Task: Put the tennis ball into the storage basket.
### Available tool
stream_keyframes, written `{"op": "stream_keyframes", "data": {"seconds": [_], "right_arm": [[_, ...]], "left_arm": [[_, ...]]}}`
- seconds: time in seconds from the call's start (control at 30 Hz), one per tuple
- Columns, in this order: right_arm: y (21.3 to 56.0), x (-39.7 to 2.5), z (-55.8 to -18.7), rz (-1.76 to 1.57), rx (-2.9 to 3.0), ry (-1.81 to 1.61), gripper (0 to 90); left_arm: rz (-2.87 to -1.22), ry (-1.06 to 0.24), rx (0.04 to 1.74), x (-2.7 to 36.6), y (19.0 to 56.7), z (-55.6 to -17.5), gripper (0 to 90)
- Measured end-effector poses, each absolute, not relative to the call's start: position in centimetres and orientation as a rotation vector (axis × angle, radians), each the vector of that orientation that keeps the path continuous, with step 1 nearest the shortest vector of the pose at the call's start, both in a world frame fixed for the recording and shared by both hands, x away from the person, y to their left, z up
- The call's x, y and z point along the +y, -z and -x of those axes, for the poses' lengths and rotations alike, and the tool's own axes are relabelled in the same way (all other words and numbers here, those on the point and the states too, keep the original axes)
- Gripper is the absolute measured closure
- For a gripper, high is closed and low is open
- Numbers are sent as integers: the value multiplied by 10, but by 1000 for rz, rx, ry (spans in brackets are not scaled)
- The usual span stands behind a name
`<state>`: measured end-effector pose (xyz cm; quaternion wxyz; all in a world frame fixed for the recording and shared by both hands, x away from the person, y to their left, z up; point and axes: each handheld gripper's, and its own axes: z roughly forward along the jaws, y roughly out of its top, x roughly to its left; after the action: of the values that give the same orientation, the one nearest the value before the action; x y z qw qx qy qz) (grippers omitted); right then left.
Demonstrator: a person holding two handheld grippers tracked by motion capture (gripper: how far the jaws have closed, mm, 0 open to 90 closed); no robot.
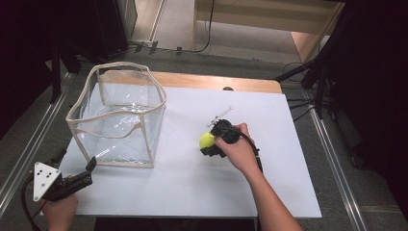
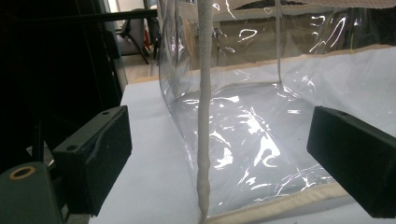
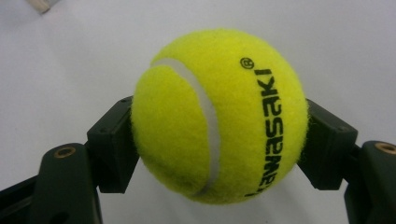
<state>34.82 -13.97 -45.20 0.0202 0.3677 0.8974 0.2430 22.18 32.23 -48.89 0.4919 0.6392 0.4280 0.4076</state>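
A yellow tennis ball (image 1: 207, 140) (image 3: 219, 116) with black lettering is held just above the white table top (image 1: 192, 183), right of centre. My right gripper (image 1: 208, 144) (image 3: 222, 136) is shut on it, one black jaw pressing each side. A clear plastic bag (image 1: 118, 113) with beige trim stands open-topped at the table's left. My left gripper (image 1: 76, 162) (image 2: 219, 154) is open at the table's near left corner, in front of the bag's near corner seam (image 2: 204, 140). Nothing is between its jaws.
A small thin clear piece (image 1: 220, 115) lies on the table just beyond the right gripper. A wooden strip (image 1: 216, 82) runs along the table's far edge. Metal rails (image 1: 332, 159) flank both sides, and dark stands and cables sit at the far right.
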Motion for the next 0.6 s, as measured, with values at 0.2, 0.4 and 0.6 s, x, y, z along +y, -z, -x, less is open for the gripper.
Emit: {"op": "stream_keyframes", "data": {"seconds": [0.2, 0.4, 0.6], "right_arm": [[451, -129, -350, -1107, 2802, -747, 239], [450, -118, -351, -1082, 2810, -762, 239], [449, -107, -353, -1061, 2824, -767, 239]], "left_arm": [[-1551, -989, 1039, 322, 489, -222, 69], [-1551, -988, 1038, 323, 489, -222, 69], [-1554, -994, 1036, 322, 489, -222, 69]]}}
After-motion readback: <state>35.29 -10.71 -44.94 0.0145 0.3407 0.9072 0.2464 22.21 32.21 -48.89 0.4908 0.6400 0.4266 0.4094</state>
